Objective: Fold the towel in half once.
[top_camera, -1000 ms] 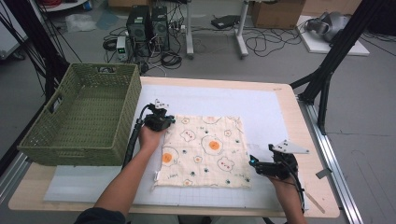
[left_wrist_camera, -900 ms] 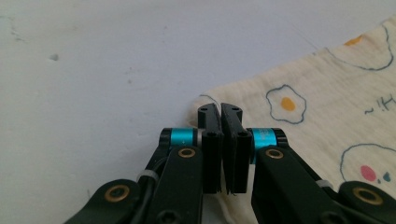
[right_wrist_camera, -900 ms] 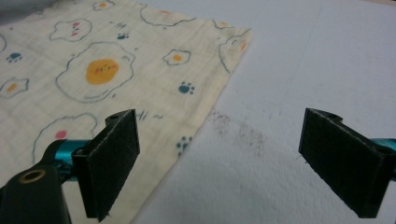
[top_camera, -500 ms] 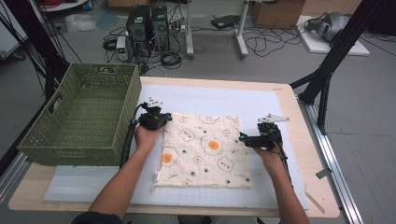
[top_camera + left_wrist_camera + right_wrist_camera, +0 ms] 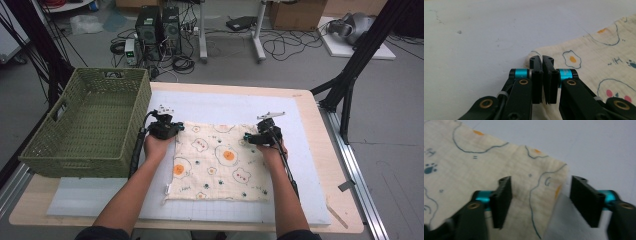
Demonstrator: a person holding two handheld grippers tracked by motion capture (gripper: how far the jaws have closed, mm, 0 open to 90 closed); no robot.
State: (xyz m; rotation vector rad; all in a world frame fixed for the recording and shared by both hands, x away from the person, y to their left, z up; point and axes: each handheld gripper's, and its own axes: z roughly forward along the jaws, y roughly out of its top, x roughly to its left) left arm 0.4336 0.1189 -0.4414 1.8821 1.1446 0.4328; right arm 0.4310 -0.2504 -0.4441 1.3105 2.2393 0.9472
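A cream cloth (image 5: 220, 160) printed with fried eggs and small animals lies flat on the white mat (image 5: 225, 107). My left gripper (image 5: 172, 127) is at the cloth's far left corner. In the left gripper view the left gripper (image 5: 542, 60) has its jaws together, pinching the edge of the cloth (image 5: 599, 62). My right gripper (image 5: 248, 137) sits at the far right corner. In the right gripper view the right gripper (image 5: 541, 182) has just been closing; the corner of the cloth (image 5: 474, 165) lies between the jaws, with a gap left on both sides.
A green woven basket (image 5: 125, 120) stands on the table's left side, close beside my left hand. The wooden table edge (image 5: 325, 165) borders the mat on the right. Computers and cables lie on the floor beyond the table.
My right hand has travelled from the cloth's near right side up to its far right corner, and its jaws have narrowed. The left hand has stayed at the far left corner.
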